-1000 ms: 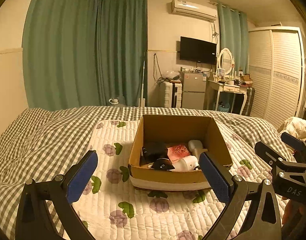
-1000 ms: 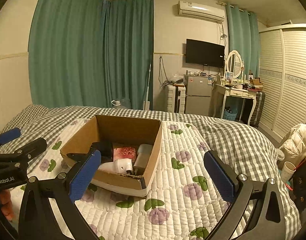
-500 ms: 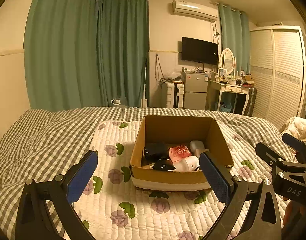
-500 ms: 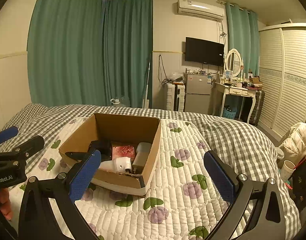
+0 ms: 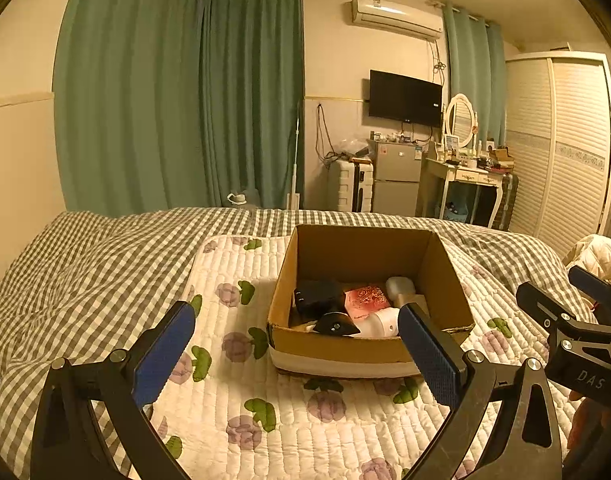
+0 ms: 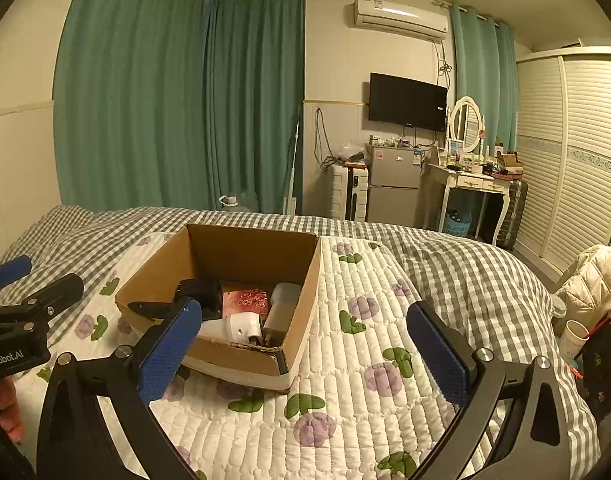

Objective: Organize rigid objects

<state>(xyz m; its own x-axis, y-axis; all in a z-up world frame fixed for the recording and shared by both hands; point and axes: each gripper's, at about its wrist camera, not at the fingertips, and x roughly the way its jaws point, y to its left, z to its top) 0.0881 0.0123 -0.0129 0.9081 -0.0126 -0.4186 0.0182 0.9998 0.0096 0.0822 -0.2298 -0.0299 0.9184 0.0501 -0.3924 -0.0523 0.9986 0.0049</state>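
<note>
- Cardboard box [image 5: 369, 344] sits on the quilt [image 5: 241, 412], holding the rigid objects [image 5: 361, 308] together.
- I hold left tongs [image 5: 297, 348] and right tongs [image 6: 305, 344] spread wide, empty, short of the box.

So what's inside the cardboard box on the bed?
Inside the brown cardboard box: a black charger-like block, a pink patterned packet, a white rounded gadget. Whatever lies beneath them is covered.
</note>
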